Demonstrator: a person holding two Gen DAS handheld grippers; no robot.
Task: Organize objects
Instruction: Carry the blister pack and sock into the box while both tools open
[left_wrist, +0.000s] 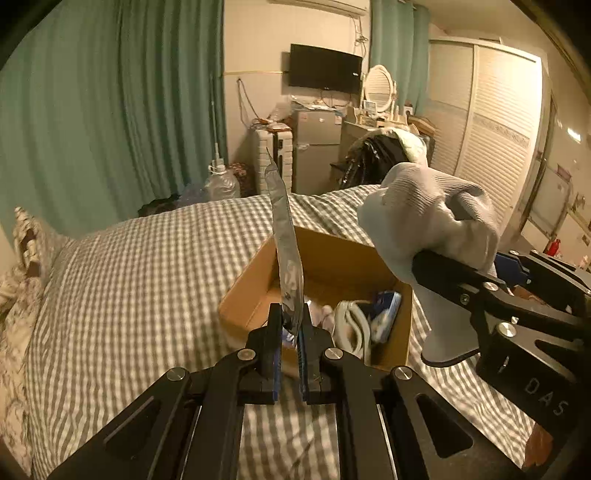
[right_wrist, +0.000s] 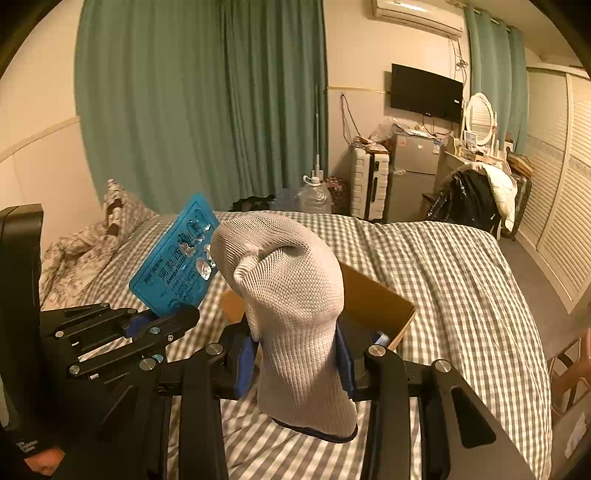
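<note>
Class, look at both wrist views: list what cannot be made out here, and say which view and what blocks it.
- Cardboard box contents: right wrist view, hidden by the gray sock in the right gripper.
- Blister pack print: left wrist view, seen edge-on in the left gripper.
- Blister pack's small print: right wrist view, too small.
- Items in the box: left wrist view, partly hidden by the pack and fingers.

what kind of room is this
Most likely a small bedroom or studio: a bed with a checked cover, a wall-mounted TV, and a louvred wardrobe beside a vanity mirror.
</note>
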